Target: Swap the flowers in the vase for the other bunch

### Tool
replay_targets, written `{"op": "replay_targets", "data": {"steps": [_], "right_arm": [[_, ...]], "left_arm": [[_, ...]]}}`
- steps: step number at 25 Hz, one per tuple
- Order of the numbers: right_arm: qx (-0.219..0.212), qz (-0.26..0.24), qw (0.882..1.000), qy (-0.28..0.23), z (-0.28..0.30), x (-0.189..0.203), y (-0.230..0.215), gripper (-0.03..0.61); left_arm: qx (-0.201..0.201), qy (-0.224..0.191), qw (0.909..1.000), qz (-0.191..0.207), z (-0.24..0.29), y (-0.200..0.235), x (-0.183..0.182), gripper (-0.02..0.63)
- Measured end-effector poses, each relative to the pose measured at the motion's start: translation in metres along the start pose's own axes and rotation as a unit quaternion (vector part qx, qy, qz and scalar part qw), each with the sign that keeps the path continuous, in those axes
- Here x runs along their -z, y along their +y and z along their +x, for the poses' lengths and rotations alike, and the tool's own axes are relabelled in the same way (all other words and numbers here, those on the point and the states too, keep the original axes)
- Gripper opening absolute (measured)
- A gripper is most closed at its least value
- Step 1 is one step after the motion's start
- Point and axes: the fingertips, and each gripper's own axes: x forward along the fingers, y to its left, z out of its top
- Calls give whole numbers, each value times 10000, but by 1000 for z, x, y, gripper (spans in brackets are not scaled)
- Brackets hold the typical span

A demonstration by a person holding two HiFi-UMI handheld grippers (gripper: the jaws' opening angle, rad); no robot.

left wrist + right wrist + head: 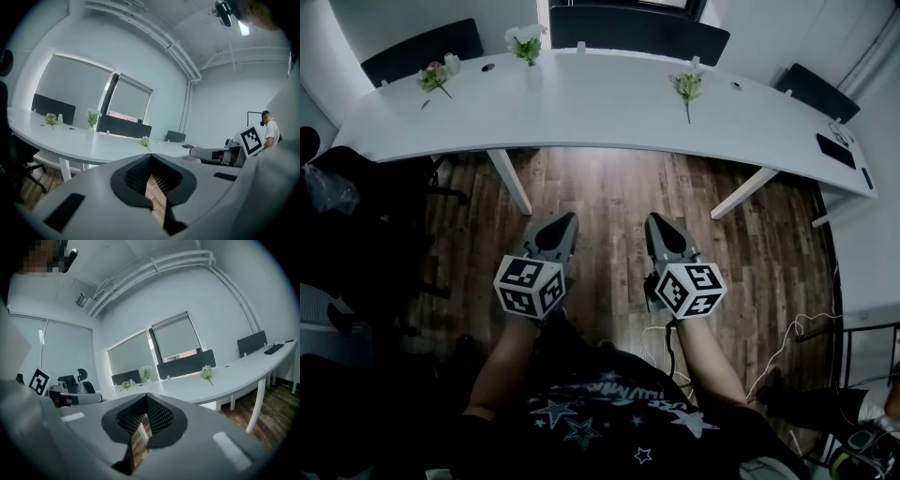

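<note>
A white vase [532,75] with a bunch of white flowers [525,41] stands upright at the back of the long white table [600,108]. A loose bunch with pale blooms [687,86] lies on the table to the right. Another pinkish bunch [433,77] lies at the left. My left gripper [565,222] and right gripper [656,223] hang side by side over the wooden floor, well short of the table, both shut and empty. The left gripper view shows the vase flowers [92,118] and the loose bunch [145,142] far off. In the right gripper view the loose bunch [206,373] lies on the table.
Dark chairs [422,49] stand behind the table and a black office chair [356,187] sits at the left. A keyboard-like dark object [835,150] lies at the table's right end. Cables [797,337] trail on the floor at the right. A person [269,131] stands far right.
</note>
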Motion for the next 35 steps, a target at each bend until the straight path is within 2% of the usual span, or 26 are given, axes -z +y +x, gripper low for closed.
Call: {"op": "replay_targets", "data": {"steps": [9,21,24,28,35], "right_arm": [[81,91,9999,94,83,-10,20,2],[-97,-62,9998,187,160,-16,56,3],[37,-96,9998,178,174,-16,57,2],[79,-192,9998,67,194,-21,73,2],[50,-274,9996,73,214,-22,75,3]], "left_arm": [[-53,-60,10000,-36,15,79,-35,8],[-89,-102,9999,-62,16,170,-57,8],[-29,-90,9998,-160,20,183,-59,8],[114,-58,9999,-101,24,196,-60,8],[0,-14,9998,-207,33,214,-58,8]]}}
